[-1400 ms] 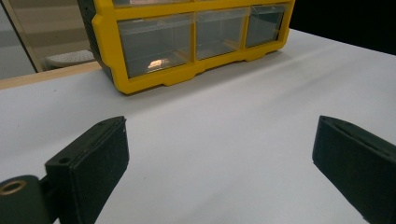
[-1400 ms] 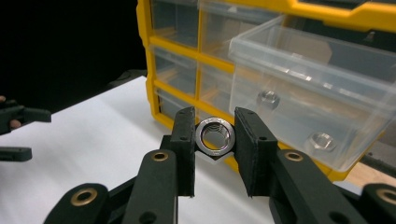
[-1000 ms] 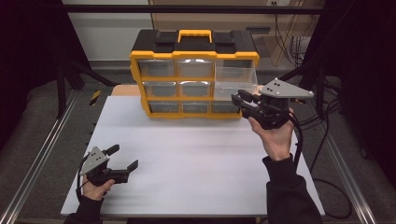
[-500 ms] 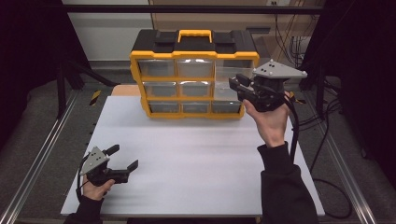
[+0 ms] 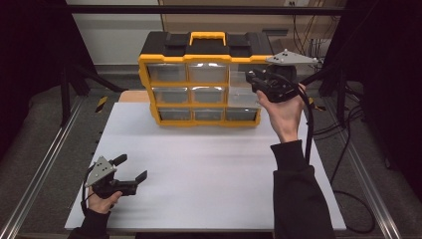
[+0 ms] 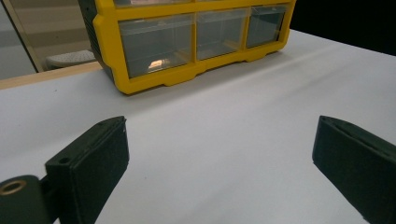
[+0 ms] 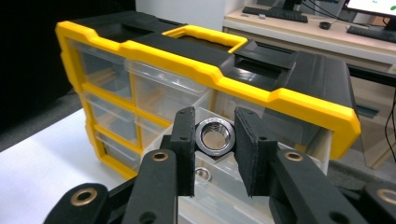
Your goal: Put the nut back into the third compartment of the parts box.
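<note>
Right gripper (image 7: 214,156) clamps a steel nut (image 7: 214,135); left gripper (image 6: 219,163) rests agape, empty.
Nut held above open top-right drawer (image 7: 219,179) of yellow organizer (image 5: 199,59), likely for dropping in.

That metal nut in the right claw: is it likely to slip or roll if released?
The nut looks like polished steel, so probably stiff and heavy for its size. Its shiny flats sit between the right claw pads, so it may slip under a light squeeze. Dropped on edge it might roll briefly, then settle flat in the open drawer below.
</note>
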